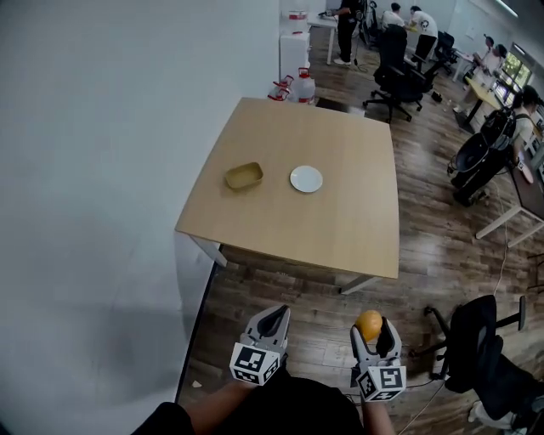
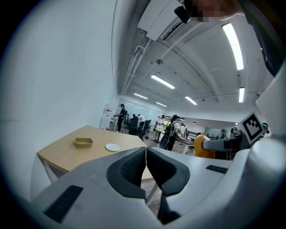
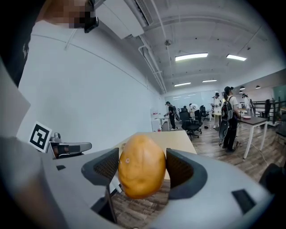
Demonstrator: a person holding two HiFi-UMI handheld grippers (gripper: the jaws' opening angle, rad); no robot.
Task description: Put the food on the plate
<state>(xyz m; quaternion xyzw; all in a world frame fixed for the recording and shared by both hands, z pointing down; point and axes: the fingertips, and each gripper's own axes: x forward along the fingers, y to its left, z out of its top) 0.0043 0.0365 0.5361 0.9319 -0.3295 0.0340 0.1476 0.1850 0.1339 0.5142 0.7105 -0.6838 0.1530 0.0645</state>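
While the fingers [image 3: 106, 166] of the right gripper [image 3: 143, 164] press from both sides on the food [image 3: 142, 172], an orange-yellow piece of egg shape, this piece sits between their dark ribbed pads and is held up in the air. The head view shows the same food [image 1: 369, 324] at the tip of the right gripper [image 1: 371, 328], above the wooden floor [image 1: 314, 327] and well apart from the worktop [image 1: 340, 225]. The left gripper [image 2: 146, 154] has its fingers pressed together, tip against tip, along one thin line. Both grippers are side by side in front of the person, the left gripper [image 1: 274, 319] a little closer to the white wall [image 1: 93, 187]. Near the middle of the worktop lies the white plate [image 1: 306, 178], and to its left, near but not touching, a shallow yellow dish [image 1: 244, 176]. Behind the far corner stand water bottles [image 1: 302, 87]. Farther in the room are office chairs [image 1: 395, 72] and several people [image 1: 347, 25].
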